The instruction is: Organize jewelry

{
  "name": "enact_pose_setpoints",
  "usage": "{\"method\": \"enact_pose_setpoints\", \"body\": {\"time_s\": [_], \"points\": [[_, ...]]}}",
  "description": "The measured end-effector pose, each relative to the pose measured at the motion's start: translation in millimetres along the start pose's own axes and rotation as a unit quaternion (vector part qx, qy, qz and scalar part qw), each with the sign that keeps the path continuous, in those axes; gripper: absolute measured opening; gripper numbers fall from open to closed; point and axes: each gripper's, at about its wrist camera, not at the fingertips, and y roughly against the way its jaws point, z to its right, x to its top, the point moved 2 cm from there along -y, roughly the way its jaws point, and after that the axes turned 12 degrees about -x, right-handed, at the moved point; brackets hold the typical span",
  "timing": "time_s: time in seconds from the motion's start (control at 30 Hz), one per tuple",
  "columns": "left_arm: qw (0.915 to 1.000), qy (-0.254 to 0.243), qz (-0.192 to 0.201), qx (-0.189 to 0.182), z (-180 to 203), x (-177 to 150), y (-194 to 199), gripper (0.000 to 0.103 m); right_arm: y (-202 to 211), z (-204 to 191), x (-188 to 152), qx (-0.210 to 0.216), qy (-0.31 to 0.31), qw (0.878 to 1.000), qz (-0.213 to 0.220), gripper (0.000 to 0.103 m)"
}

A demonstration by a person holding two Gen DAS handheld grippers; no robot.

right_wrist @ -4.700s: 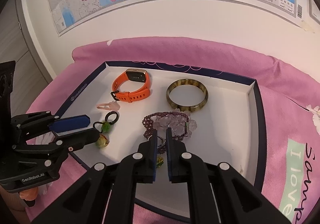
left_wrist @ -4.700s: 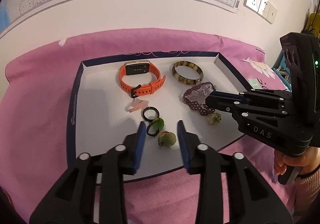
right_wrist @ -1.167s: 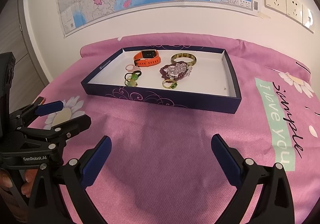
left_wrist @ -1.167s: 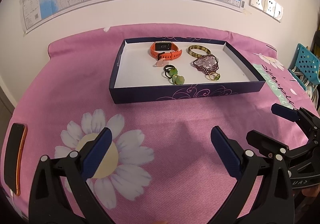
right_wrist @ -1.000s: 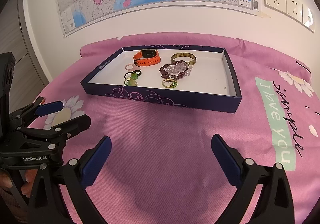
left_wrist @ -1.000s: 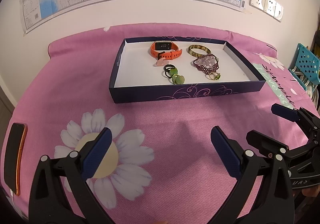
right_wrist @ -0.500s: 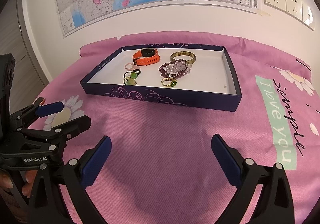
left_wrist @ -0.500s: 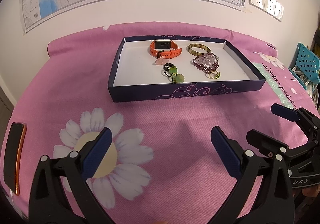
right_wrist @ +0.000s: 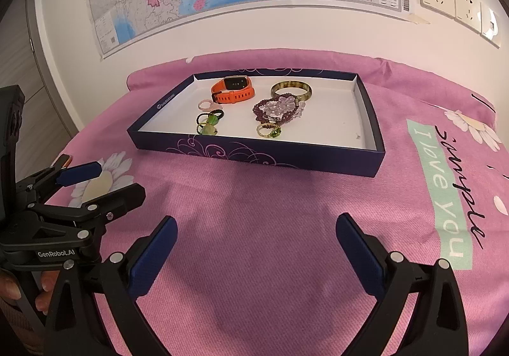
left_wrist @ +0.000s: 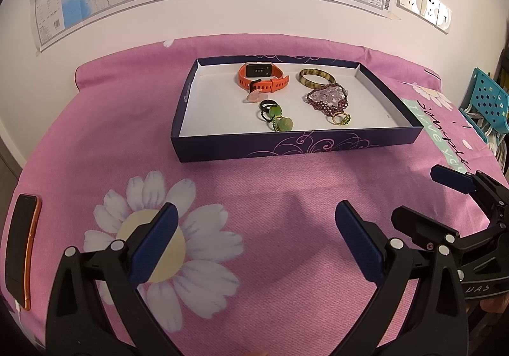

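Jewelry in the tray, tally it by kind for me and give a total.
Watch: 1
Bangle: 1
Beaded bracelets, tangled in one heap: count unclear, taken as 1
Rings: 5, pink, black, two green, gold
Total: 8

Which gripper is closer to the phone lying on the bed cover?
Left. The left gripper hangs open just right of the phone at the cover's left edge; the right gripper is further right, beyond the left one.

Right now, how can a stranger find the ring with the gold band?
Look in the dark blue tray on the pink cloth. By its near wall, below the purple bead bracelet, lies the gold ring; the other rings lie further left.
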Motion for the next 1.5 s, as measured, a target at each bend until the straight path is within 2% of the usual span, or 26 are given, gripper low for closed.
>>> {"method": "enact_pose_setpoints", "body": {"time_s": [1.5], "points": [[1.0000, 0.005, 0.002, -0.005, 1.9, 0.1, -0.6, 0.097, -0.7, 2.1, 0.1, -0.001, 0.000, 1.000, 0.001, 0.096]]}}
